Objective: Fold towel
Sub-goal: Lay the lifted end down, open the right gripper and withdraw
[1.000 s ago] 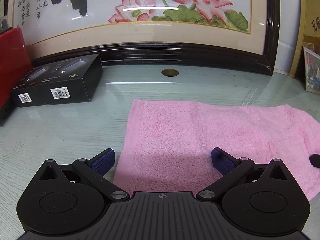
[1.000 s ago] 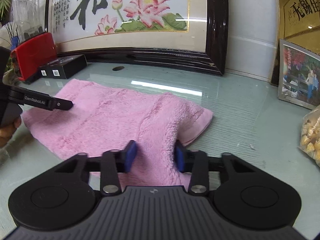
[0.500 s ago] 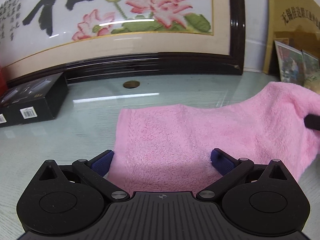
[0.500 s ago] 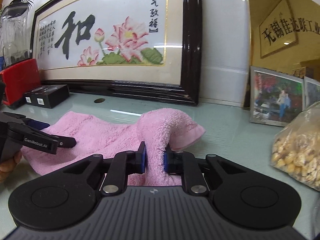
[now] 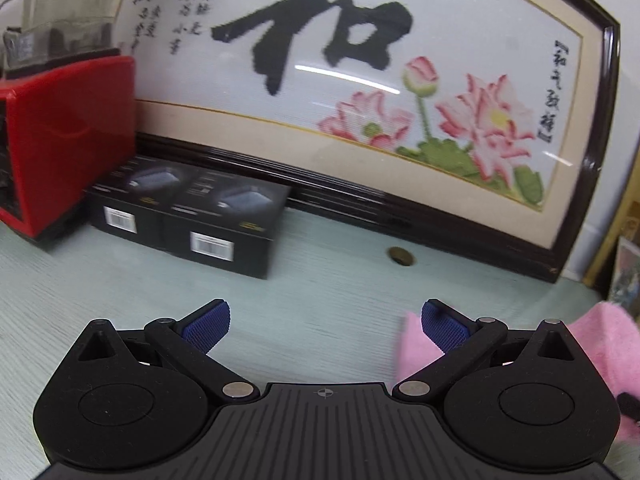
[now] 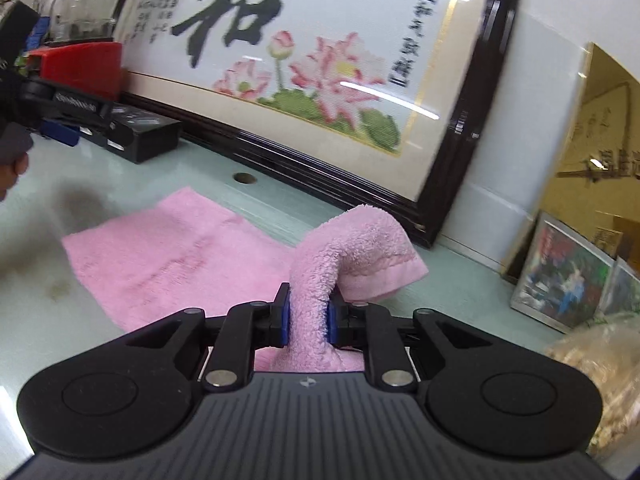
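Note:
The pink towel lies on the pale green glass table, its left part flat. My right gripper is shut on the towel's right end, which rises in a hump above the blue pads and droops over to the right. In the left wrist view my left gripper stands open over bare table with nothing between its fingers; only a bit of the pink towel shows at the right edge, behind the right fingertip. In the right wrist view the left gripper hovers at far left, away from the towel, held by a hand.
A large framed embroidery leans against the wall behind the table. Two black boxes and a red appliance stand at the back left. Framed photos and a bag of snacks are at the right.
My left gripper swung left and off the towel, now over bare table. My right gripper closed on the towel's right end and lifted it higher, leftward over the flat part.

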`<state>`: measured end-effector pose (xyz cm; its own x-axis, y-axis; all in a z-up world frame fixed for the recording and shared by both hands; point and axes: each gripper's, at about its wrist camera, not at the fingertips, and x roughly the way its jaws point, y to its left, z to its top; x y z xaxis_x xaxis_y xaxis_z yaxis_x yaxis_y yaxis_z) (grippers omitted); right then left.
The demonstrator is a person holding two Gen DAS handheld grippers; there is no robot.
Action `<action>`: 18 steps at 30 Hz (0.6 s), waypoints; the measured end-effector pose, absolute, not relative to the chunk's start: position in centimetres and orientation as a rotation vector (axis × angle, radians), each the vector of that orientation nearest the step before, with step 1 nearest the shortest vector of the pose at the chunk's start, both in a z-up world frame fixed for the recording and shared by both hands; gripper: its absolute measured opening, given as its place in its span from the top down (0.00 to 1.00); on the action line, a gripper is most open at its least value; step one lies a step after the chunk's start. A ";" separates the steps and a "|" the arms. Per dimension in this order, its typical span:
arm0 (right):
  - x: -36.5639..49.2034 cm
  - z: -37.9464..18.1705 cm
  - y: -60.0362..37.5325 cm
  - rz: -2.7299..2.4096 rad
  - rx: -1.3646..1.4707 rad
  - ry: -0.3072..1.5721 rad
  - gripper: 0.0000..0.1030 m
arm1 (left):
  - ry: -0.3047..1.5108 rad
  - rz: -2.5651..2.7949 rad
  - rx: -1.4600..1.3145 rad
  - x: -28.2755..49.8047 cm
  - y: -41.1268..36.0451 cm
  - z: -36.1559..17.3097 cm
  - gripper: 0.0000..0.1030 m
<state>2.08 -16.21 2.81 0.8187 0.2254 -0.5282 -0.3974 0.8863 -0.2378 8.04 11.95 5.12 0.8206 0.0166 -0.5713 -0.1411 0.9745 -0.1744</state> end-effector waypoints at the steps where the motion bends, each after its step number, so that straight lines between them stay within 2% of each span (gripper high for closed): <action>1: 2.1 3.0 -15.8 0.354 -0.342 0.514 0.82 | 0.605 0.096 -0.199 8.1 12.2 5.0 0.00; 6: 2.3 3.8 -14.0 0.426 -0.301 0.520 0.81 | 0.642 0.095 -0.154 8.1 12.7 4.5 0.00; 12: 2.6 4.8 -11.9 0.514 -0.251 0.526 0.72 | 0.699 0.052 -0.086 8.2 11.5 3.4 0.00; 16: 2.7 5.5 -10.4 0.572 -0.218 0.529 0.41 | 0.723 0.060 -0.049 8.2 11.1 2.9 0.00; 18: 2.8 5.8 -9.7 0.600 -0.201 0.531 0.38 | 0.731 0.063 -0.053 8.2 11.4 2.8 0.00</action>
<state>2.80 -9.68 5.85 0.6966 0.4840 -0.5295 -0.5847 0.8107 -0.0282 8.23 11.36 2.83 0.7428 0.0385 -0.6684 -0.0757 0.9968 -0.0267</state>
